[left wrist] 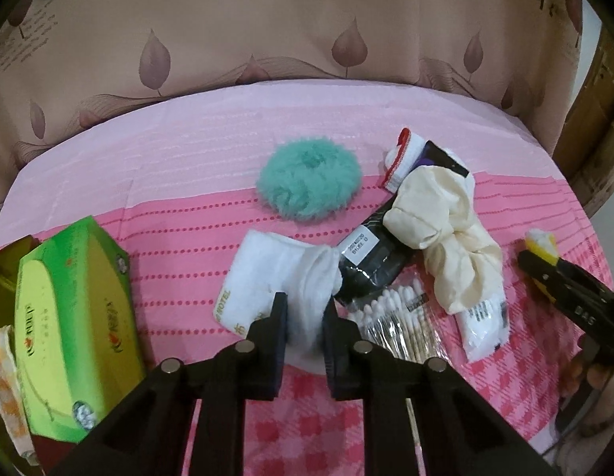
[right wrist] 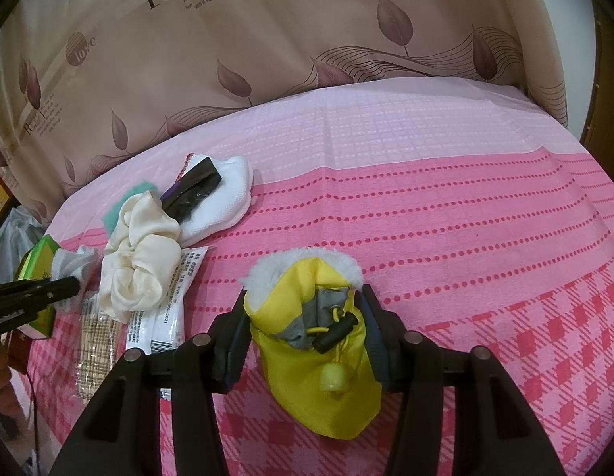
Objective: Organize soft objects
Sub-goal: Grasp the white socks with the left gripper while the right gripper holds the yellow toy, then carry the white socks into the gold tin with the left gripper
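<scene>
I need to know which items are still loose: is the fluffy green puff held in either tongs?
No, the green puff lies free on the pink cloth, beyond the left tongs, which grip a white towel.

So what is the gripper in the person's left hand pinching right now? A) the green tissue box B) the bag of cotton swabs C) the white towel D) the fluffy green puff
C: the left gripper is shut on the white towel, whose cloth bunches between its fingers, while the other three things lie apart from it.

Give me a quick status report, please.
Left hand-held gripper shut on white towel. Right hand-held gripper holding yellow pouch. Black packet lies across towel.
</scene>
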The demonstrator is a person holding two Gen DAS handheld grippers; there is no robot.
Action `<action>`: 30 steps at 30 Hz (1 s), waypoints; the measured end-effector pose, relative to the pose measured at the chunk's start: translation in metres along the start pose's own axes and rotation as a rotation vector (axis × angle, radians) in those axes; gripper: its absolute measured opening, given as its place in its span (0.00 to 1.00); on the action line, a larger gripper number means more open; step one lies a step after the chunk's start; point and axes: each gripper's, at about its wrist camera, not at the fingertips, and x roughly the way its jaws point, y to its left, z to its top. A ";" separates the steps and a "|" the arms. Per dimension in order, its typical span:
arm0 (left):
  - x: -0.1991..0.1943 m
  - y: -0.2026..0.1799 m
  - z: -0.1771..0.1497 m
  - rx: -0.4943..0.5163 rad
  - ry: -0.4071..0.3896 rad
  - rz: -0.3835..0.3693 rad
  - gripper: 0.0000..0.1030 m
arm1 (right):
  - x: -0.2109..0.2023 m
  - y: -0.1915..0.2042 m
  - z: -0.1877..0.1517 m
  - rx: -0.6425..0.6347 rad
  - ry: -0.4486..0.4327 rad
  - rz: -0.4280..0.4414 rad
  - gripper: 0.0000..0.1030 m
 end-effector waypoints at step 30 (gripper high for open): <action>-0.110 0.058 -0.025 -0.106 -0.109 0.073 0.15 | 0.005 0.026 0.001 -0.119 0.032 -0.153 0.48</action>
